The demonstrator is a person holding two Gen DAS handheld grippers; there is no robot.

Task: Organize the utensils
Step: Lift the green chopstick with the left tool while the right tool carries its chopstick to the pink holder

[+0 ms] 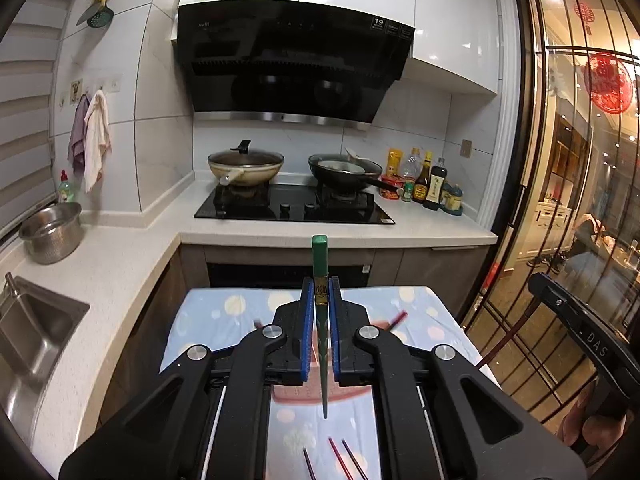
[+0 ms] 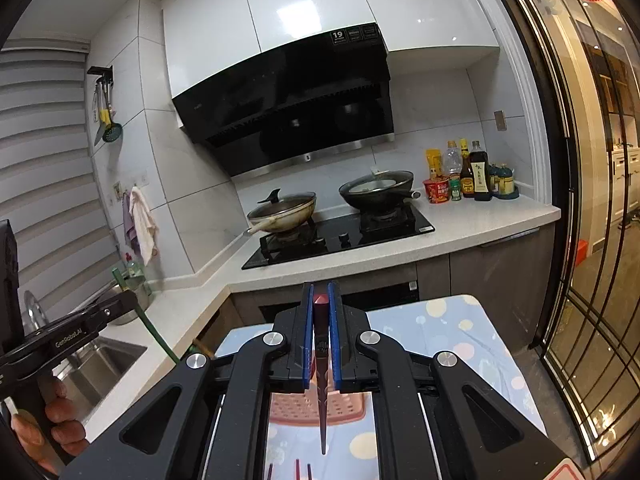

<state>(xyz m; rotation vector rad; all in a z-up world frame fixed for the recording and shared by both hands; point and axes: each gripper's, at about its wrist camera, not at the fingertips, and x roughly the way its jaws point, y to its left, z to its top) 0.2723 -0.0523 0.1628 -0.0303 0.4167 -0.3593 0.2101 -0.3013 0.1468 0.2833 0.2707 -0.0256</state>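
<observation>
My left gripper (image 1: 320,282) is shut on a green chopstick (image 1: 320,264) that stands upright between the blue pads, its thin tip pointing down over a pink tray (image 1: 344,394). My right gripper (image 2: 320,290) is shut on a dark red chopstick (image 2: 321,344), also upright, tip down above the pink perforated tray (image 2: 316,410). Several red chopsticks (image 1: 340,460) lie on the patterned tablecloth (image 1: 208,312) below; they also show in the right wrist view (image 2: 298,468). The left gripper with its green chopstick (image 2: 154,332) shows at the left of the right wrist view.
A kitchen counter (image 1: 120,248) with a sink (image 1: 32,332), a steel pot (image 1: 52,232), a stove with two pans (image 1: 292,200) and sauce bottles (image 1: 428,184) lies beyond the small table. A glass door (image 1: 580,160) stands to the right.
</observation>
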